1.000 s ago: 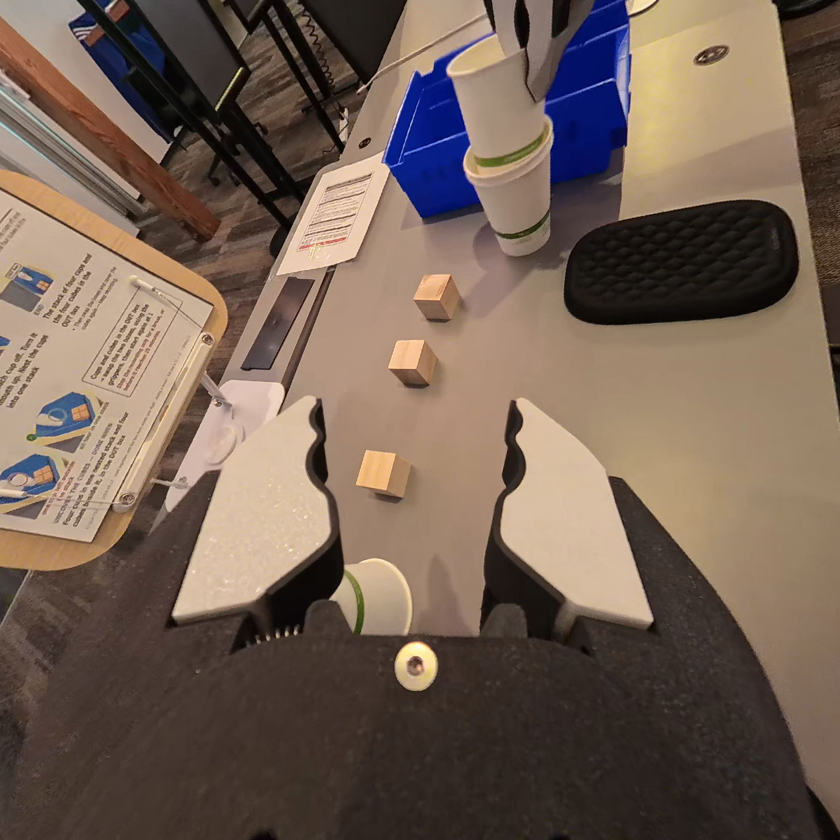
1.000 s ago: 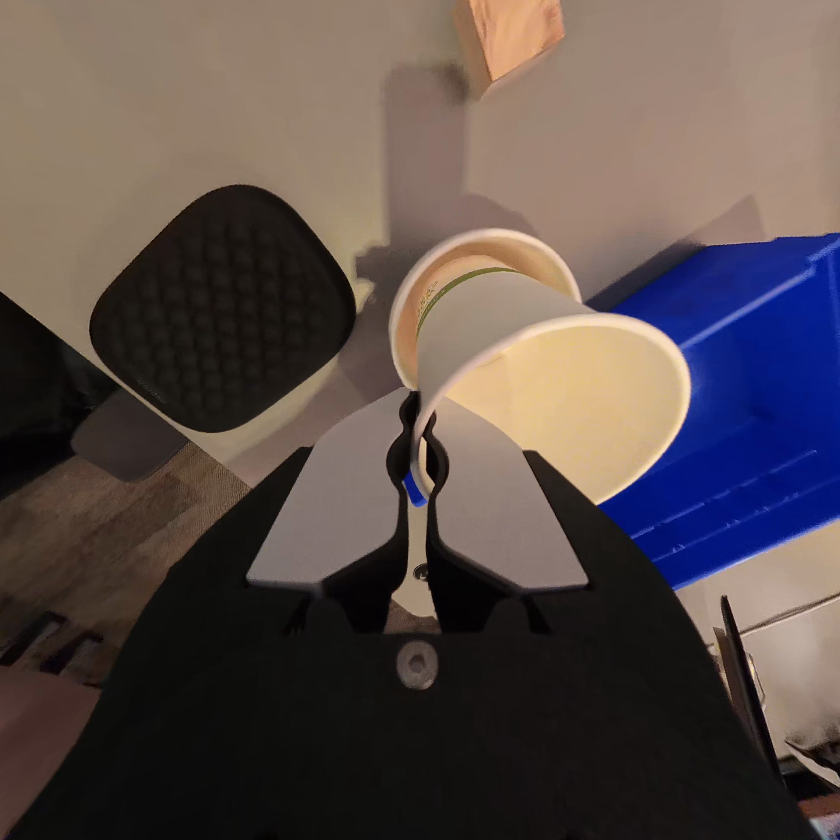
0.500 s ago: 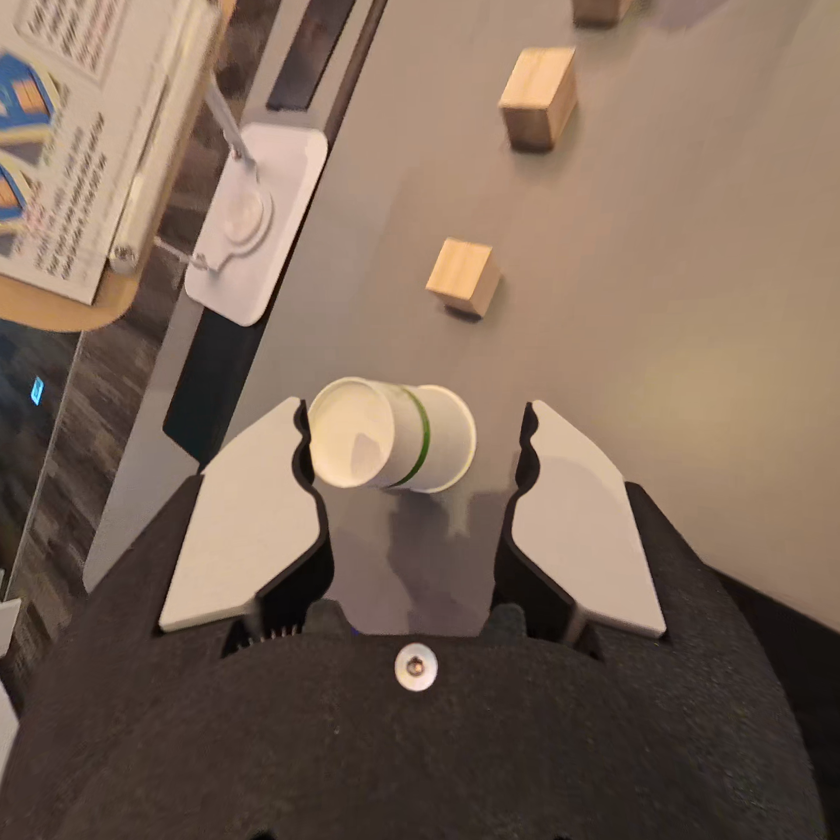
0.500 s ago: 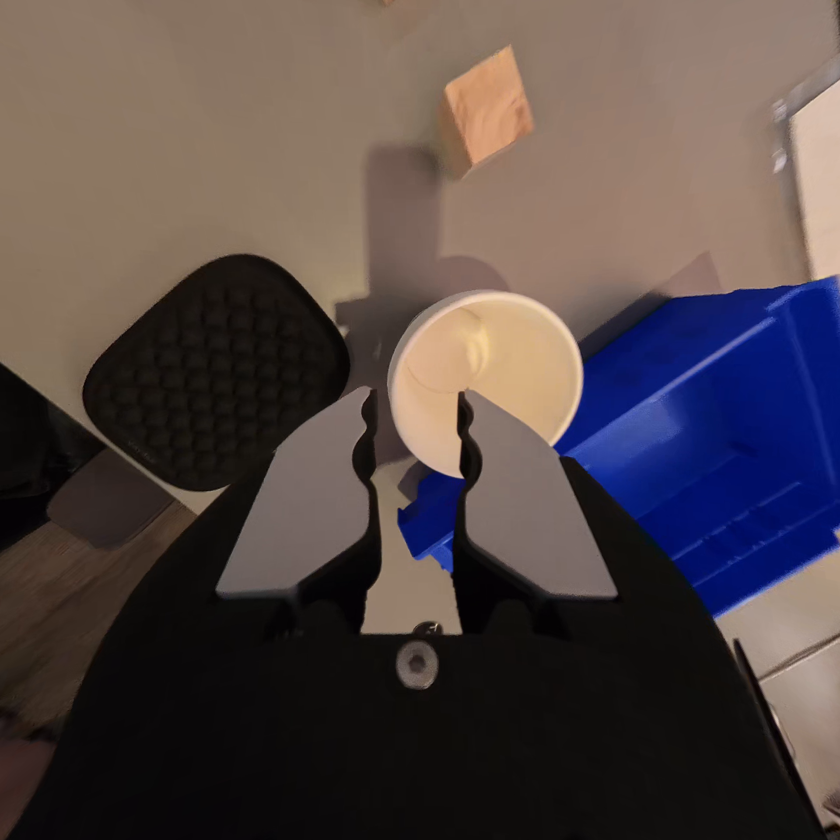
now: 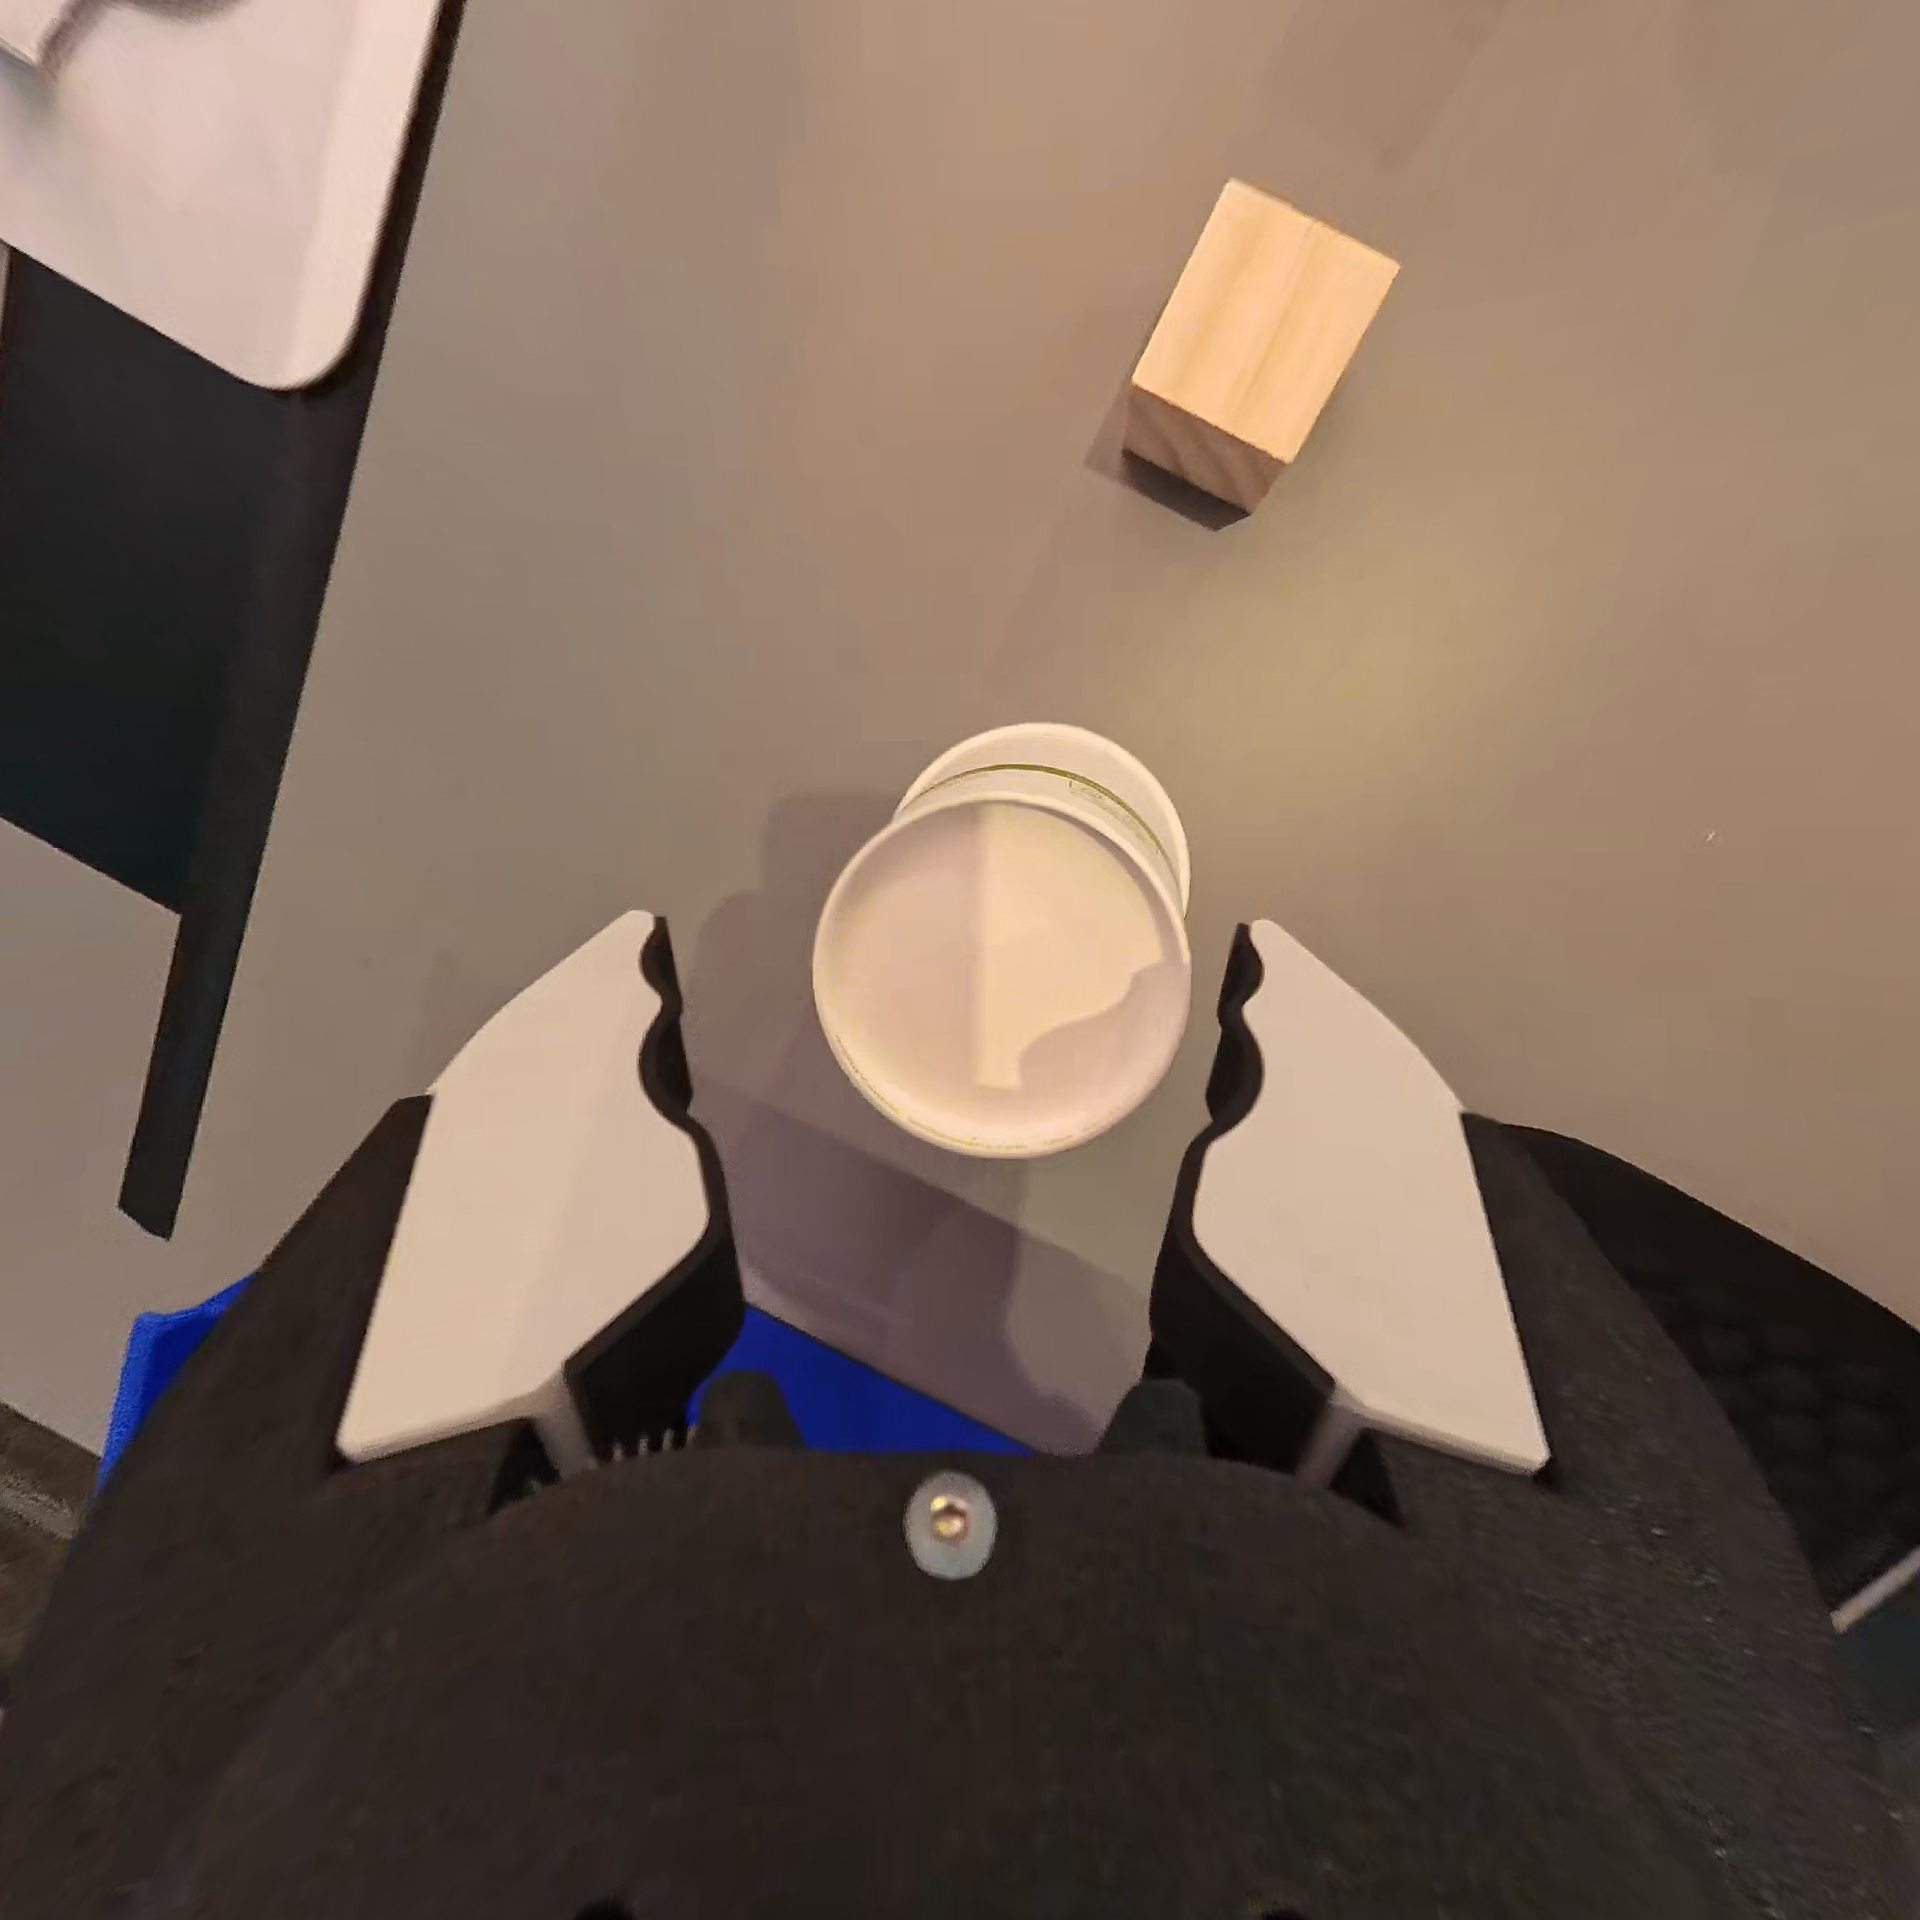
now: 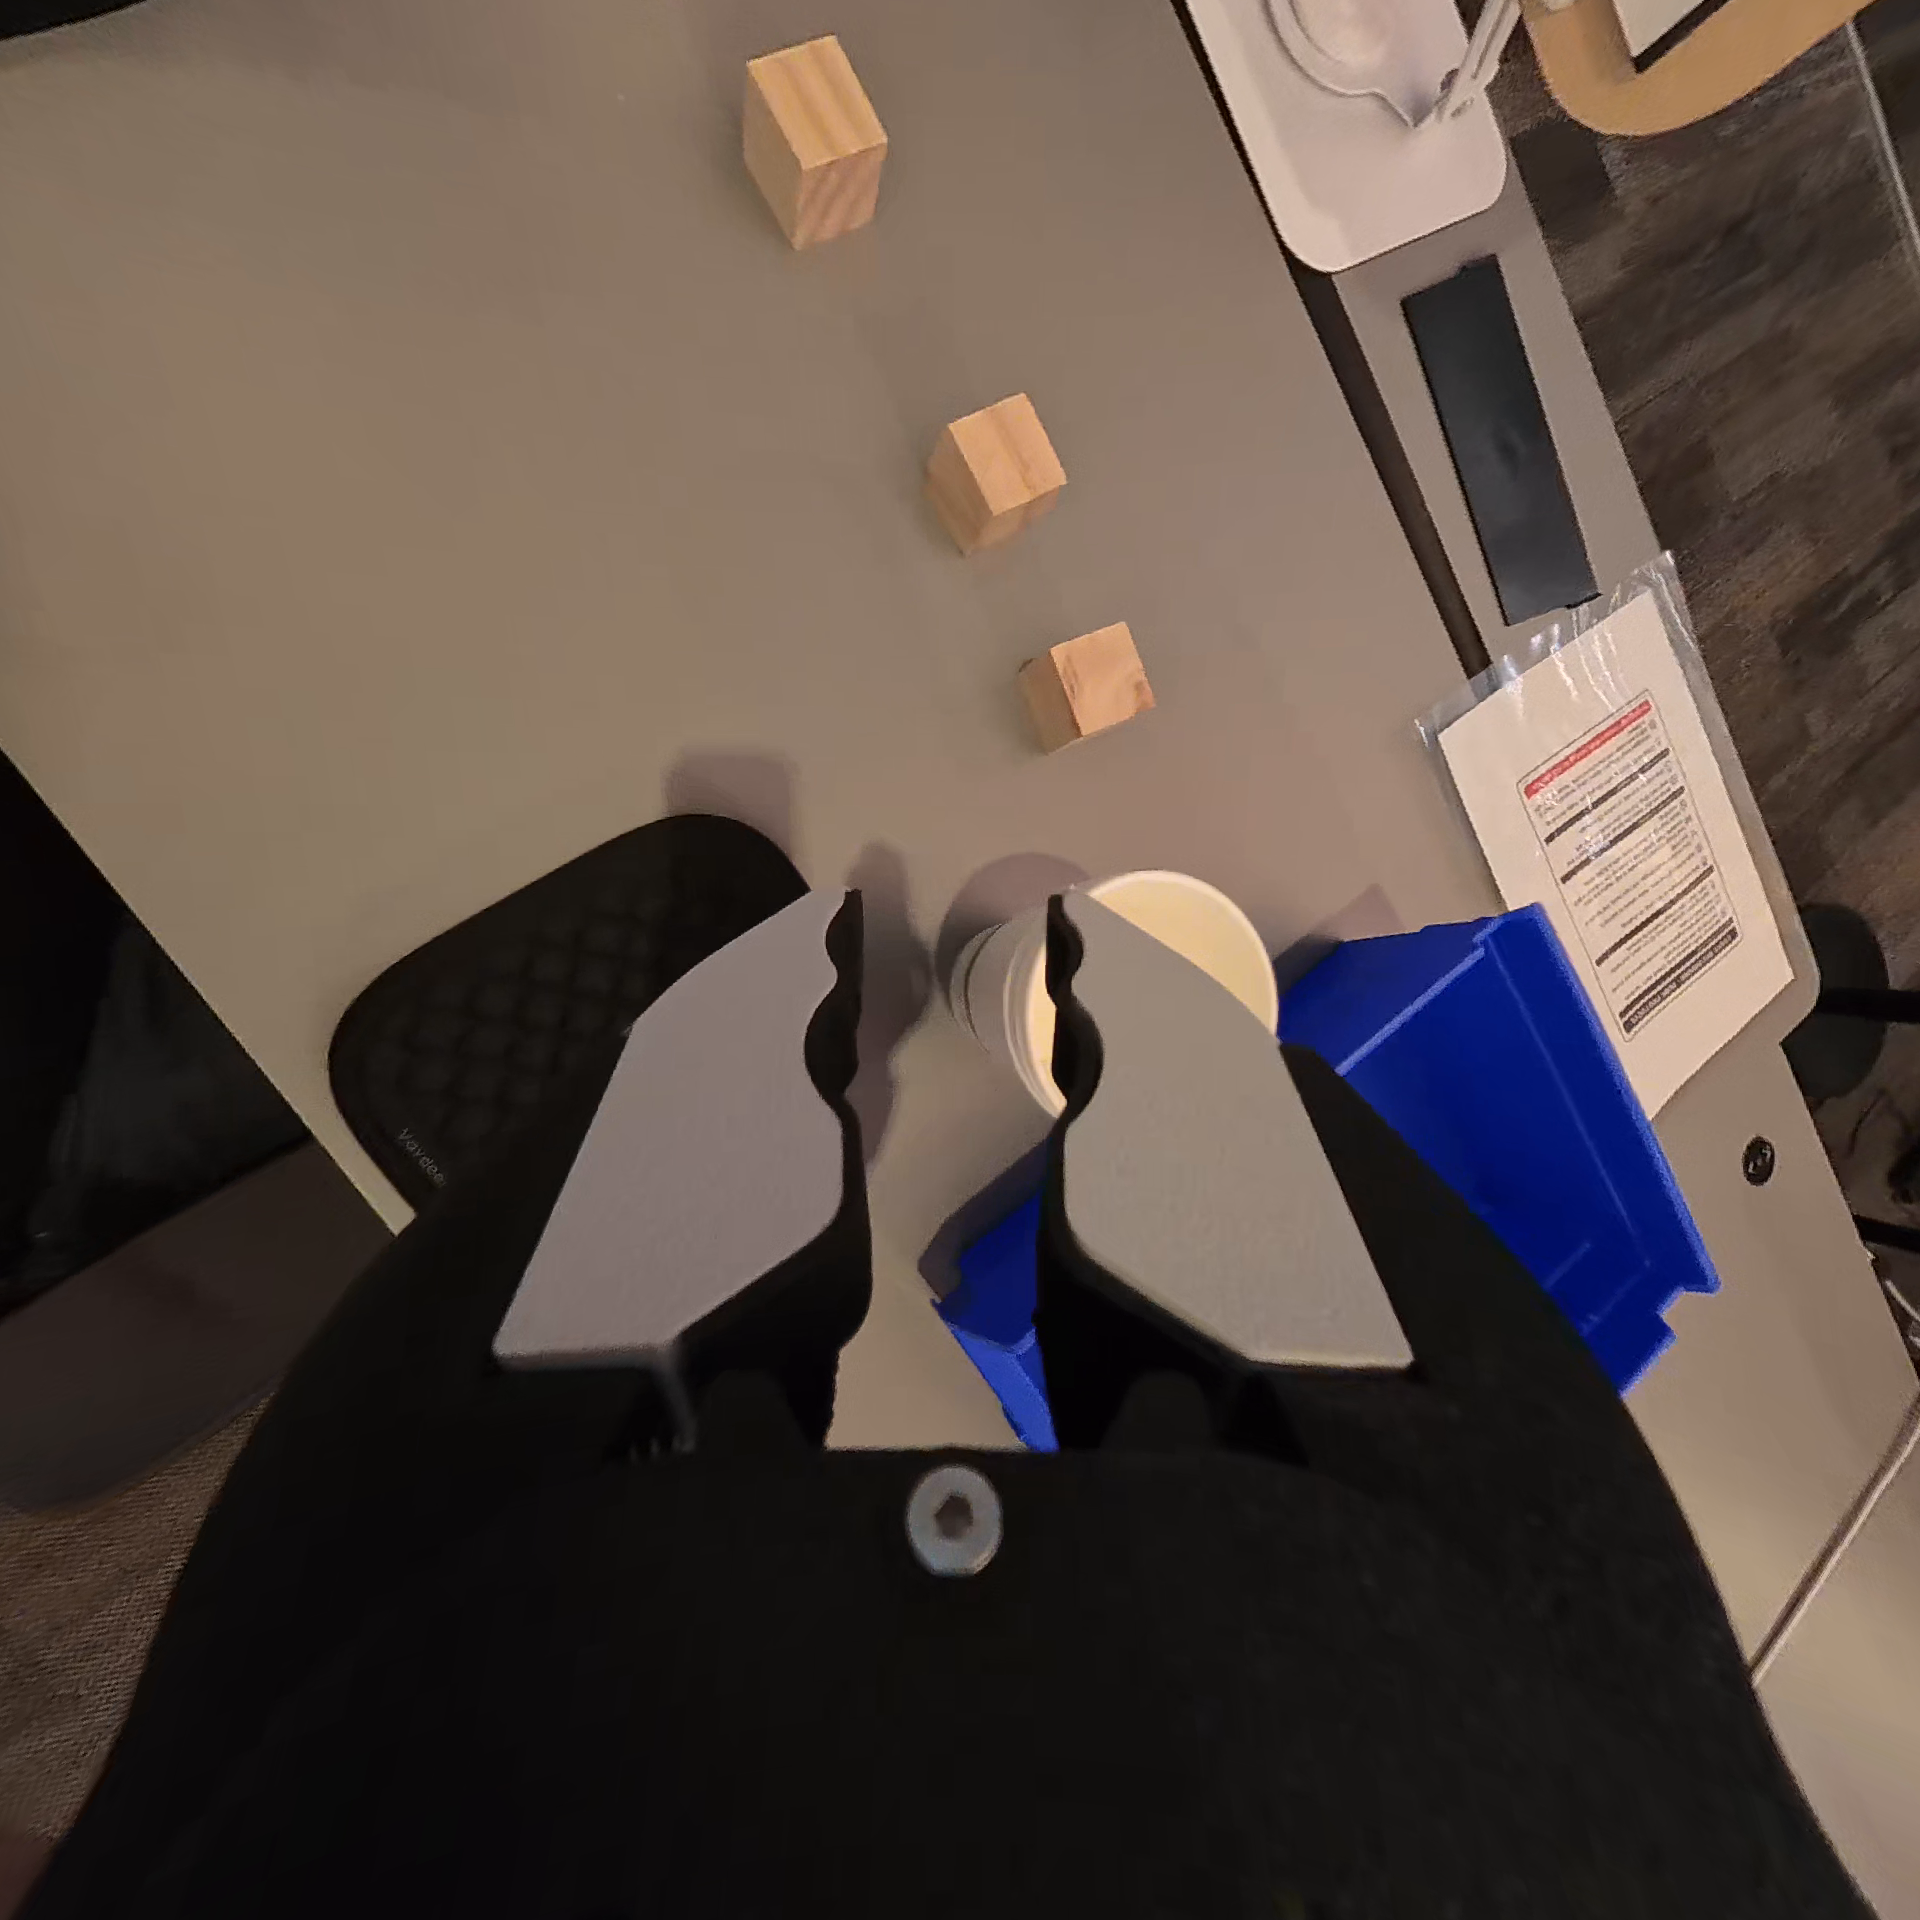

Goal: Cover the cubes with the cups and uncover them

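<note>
Left wrist view looks almost straight down past the left claw [image 5: 951, 1023], whose jaws stand wide apart with nothing between the pads. Just ahead of the fingertips an upside-down paper cup [image 5: 1003, 951] stands on the grey tabletop [image 5: 727, 468], its flat bottom facing the camera and a thin green band near its rim. One wooden cube [image 5: 1262, 348] lies farther out to the right, apart from the cup. A blue edge peeks out low behind the left finger.

The right wrist view shows what the first cannot: the right claw [image 6: 956, 925], parted by a narrower gap and holding nothing, hovers beside an upright stack of paper cups [image 6: 1117, 971] that its right finger partly covers. The blue bin [image 6: 1507, 1101] sits just past the stack, a black padded mat [image 6: 540, 997] to the left, and three cubes run outward in a row: the nearest cube [image 6: 1086, 686], the middle cube [image 6: 997, 473] and the farthest cube [image 6: 816, 140]. A sleeved printed sheet [image 6: 1621, 862] lies at the tabletop's right edge.

A second ago the right claw pinched a cup's rim above the stack; now that cup is nested and released. The left claw, open throughout, has tipped downward, bringing the inverted cup from under its finger to the centre.
</note>
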Available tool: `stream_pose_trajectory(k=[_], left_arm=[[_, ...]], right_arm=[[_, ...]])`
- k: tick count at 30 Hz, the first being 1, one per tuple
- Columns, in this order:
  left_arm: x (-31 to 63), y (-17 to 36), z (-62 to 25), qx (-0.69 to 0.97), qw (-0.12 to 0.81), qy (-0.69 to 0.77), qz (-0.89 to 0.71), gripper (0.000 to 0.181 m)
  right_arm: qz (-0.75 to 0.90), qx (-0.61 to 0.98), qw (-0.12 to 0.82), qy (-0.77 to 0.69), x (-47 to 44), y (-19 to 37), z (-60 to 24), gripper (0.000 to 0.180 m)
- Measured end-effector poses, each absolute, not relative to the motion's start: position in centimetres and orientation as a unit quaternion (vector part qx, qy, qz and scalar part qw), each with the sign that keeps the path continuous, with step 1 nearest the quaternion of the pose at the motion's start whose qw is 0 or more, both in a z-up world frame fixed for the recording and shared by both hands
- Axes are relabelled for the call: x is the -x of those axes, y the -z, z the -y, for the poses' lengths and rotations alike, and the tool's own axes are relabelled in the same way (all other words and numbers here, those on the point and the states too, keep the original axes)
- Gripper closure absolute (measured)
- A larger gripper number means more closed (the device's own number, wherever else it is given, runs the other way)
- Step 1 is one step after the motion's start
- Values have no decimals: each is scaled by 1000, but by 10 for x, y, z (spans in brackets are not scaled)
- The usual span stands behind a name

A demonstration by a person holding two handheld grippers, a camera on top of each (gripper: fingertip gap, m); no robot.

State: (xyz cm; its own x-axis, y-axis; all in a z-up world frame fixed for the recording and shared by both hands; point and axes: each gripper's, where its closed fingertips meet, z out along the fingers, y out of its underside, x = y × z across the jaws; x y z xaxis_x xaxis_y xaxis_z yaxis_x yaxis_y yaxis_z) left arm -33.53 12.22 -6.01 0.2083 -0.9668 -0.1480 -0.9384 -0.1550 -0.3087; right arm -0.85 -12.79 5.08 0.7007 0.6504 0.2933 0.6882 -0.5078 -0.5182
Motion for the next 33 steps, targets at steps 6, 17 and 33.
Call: stream_pose_trajectory(k=[6, 17, 33], left_arm=[[334, 72, -121, 755, 151, 31, -637, 84], [345, 86, -116, 747, 110, -13, -656, 95], [340, 86, -114, 736, 119, -3, -667, 98]], right_arm=[[391, 864, 316, 31, 14, -45, 135, 146], [391, 862, 321, 21, 12, -42, 135, 147], [395, 869, 299, 17, 7, -32, 141, 148]])
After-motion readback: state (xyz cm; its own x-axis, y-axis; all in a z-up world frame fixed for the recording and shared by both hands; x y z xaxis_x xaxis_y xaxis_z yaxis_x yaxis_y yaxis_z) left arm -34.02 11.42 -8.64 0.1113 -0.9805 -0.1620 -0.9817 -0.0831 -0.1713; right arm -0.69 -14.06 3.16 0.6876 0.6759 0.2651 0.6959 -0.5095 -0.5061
